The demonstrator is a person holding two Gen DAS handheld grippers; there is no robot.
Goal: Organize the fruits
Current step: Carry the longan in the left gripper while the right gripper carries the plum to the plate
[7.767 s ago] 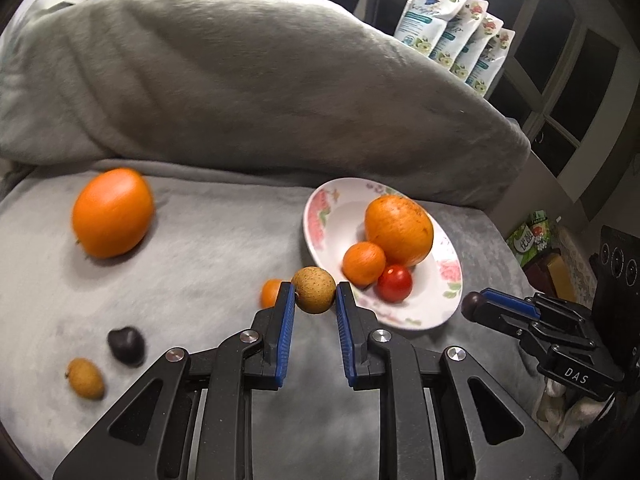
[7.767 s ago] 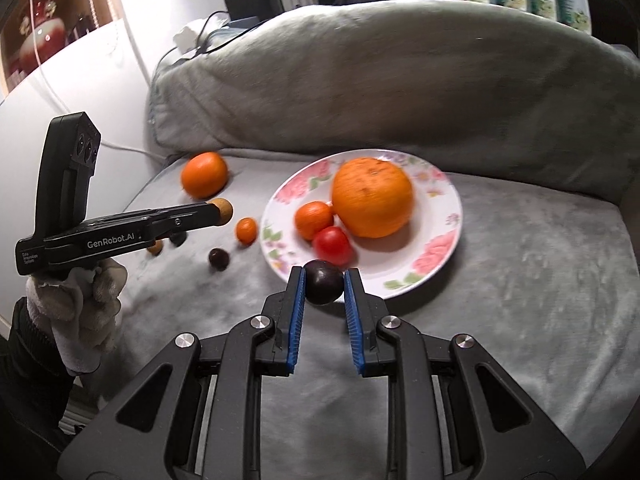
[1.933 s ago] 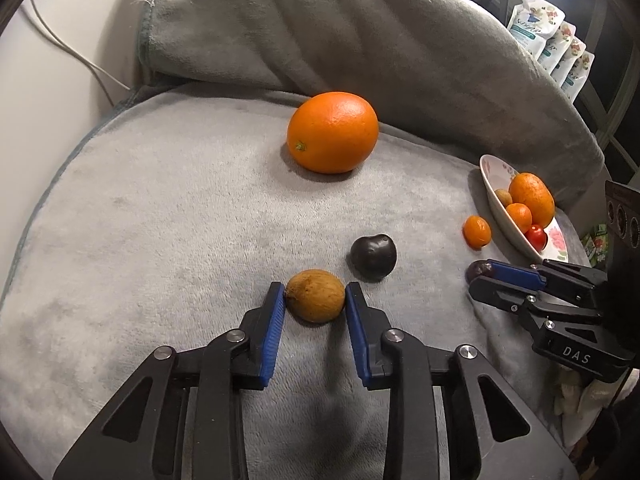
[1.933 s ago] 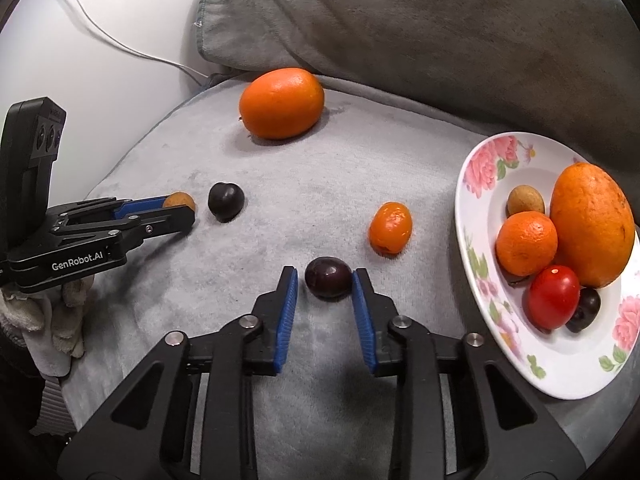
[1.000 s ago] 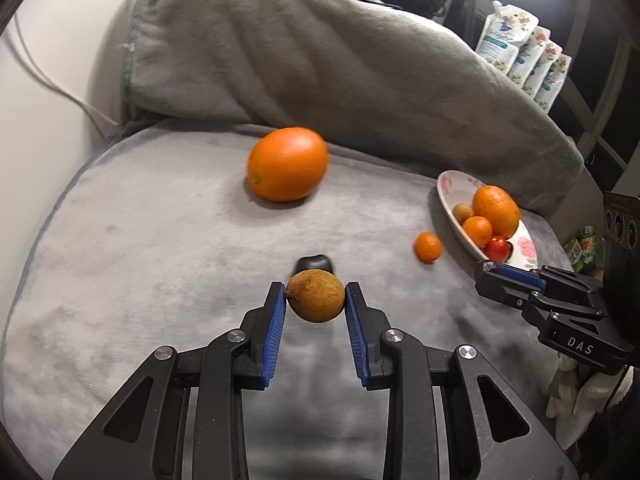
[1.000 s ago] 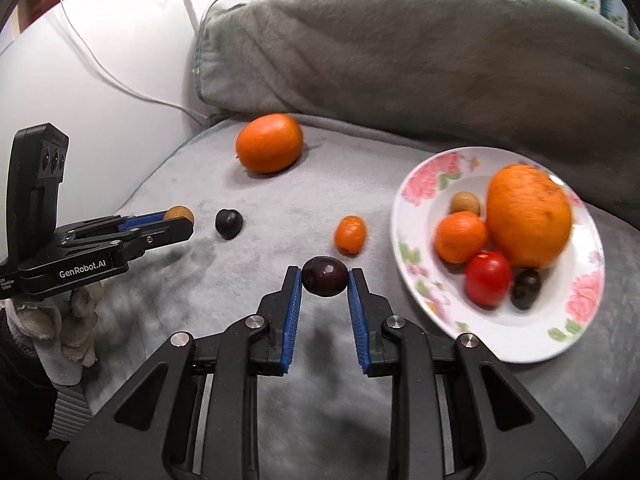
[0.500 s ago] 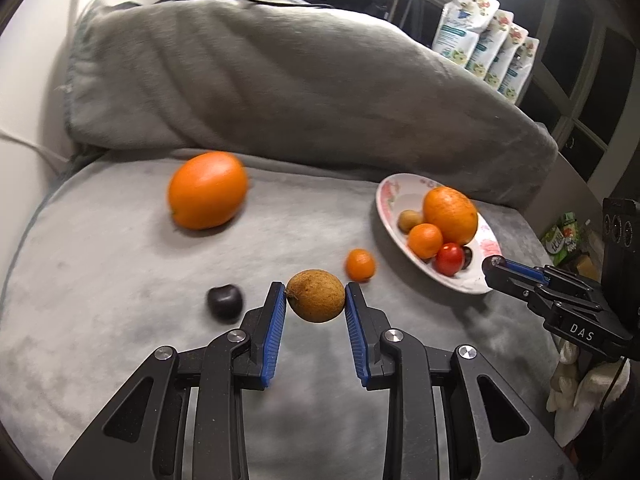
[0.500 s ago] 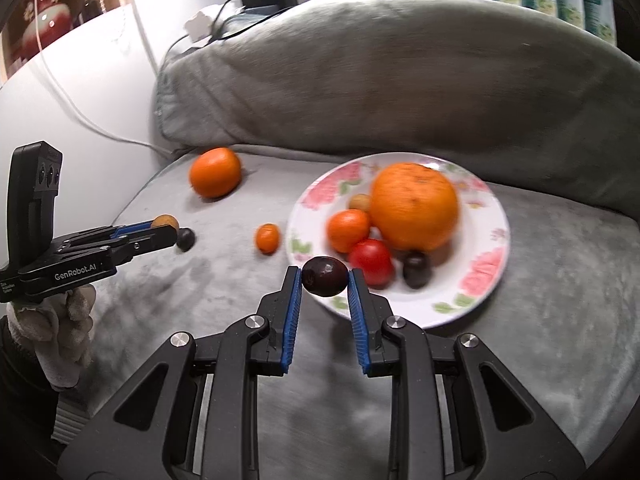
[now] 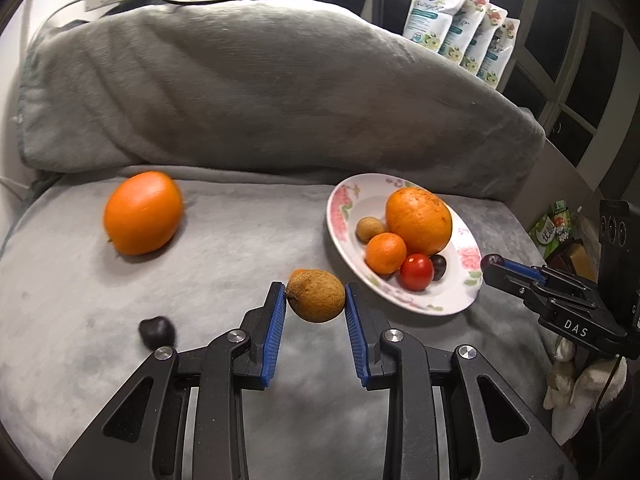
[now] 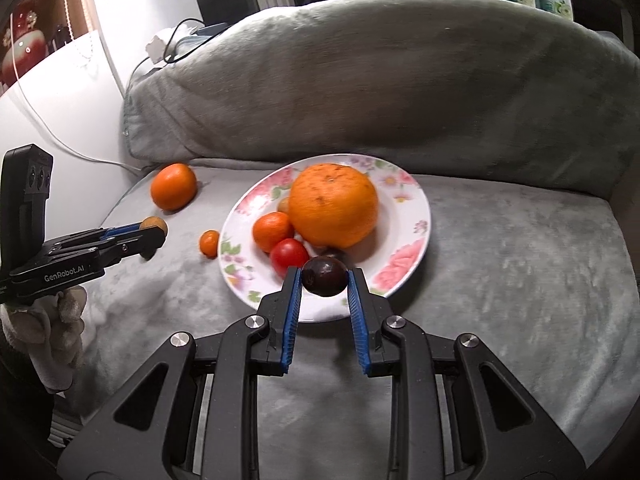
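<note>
The left gripper [image 9: 316, 300] pinches a brown fruit [image 9: 316, 295]; the right gripper [image 10: 324, 282] pinches a dark plum [image 10: 324, 277]. Both have swung nearer the floral plate [image 10: 404, 208] than half a second ago.

two large oranges [image 9: 143, 213], two small oranges [image 9: 385, 252], two brown fruits [image 9: 316, 295], three dark plums [image 9: 156, 331], one tomato [image 9: 417, 271], one plate [image 9: 460, 300].

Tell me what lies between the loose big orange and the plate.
In the right wrist view, one small orange fruit lies between the big orange and the plate.
</note>
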